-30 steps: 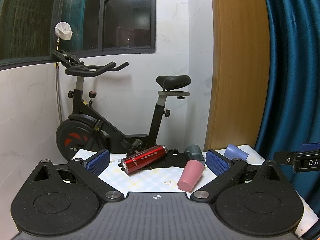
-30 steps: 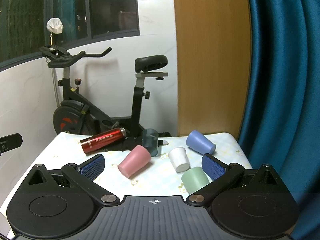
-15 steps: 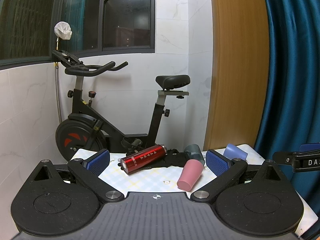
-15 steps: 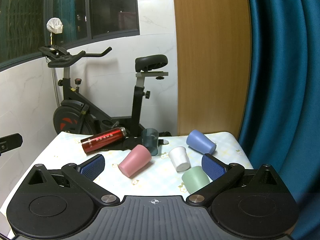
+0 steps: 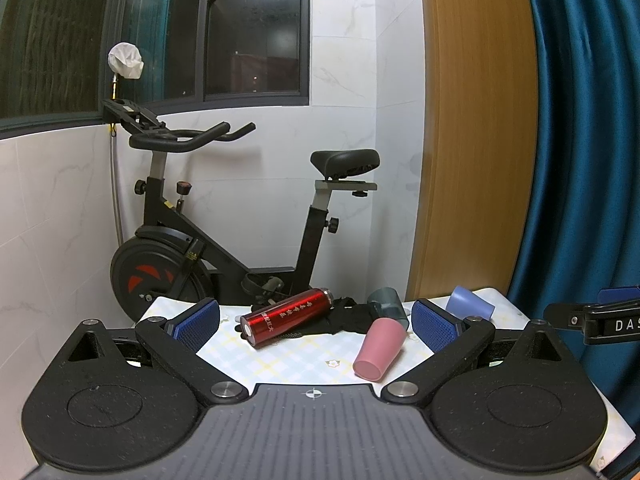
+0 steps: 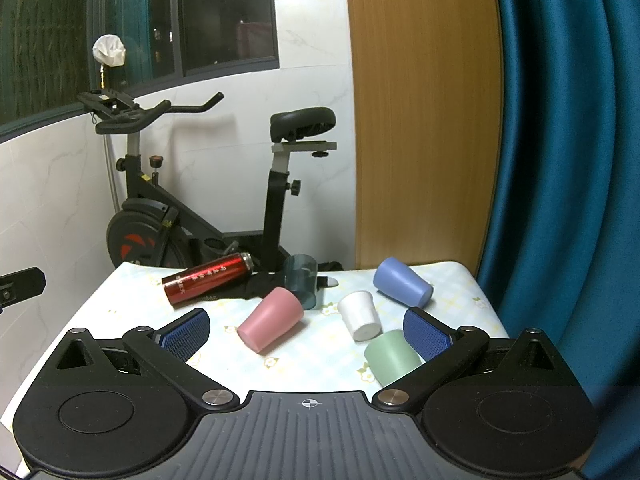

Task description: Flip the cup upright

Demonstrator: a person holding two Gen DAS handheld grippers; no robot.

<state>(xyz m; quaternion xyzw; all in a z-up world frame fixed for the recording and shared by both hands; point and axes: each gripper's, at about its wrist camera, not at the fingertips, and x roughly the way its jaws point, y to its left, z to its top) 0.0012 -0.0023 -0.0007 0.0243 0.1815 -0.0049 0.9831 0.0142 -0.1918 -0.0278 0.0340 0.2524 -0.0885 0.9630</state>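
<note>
Several cups lie on their sides on a small table [image 6: 132, 300] with a pale flowered cloth. In the right wrist view I see a pink cup [image 6: 270, 323], a white cup [image 6: 359, 315], a green cup [image 6: 391, 357], a blue cup [image 6: 403, 281] and a dark clear cup [image 6: 301, 279]. My right gripper [image 6: 306, 330] is open and empty, just short of the pink and green cups. My left gripper [image 5: 316, 320] is open and empty; the pink cup [image 5: 380, 349] lies ahead between its fingers, nearer the right one. The blue cup [image 5: 469, 305] shows at the right.
A red metal bottle [image 6: 208, 283] lies on its side at the table's far left, beside a black cloth [image 5: 344, 320]. An exercise bike [image 5: 192, 240] stands behind the table. A wooden panel [image 6: 424, 120] and a teal curtain [image 6: 568, 160] are at the right.
</note>
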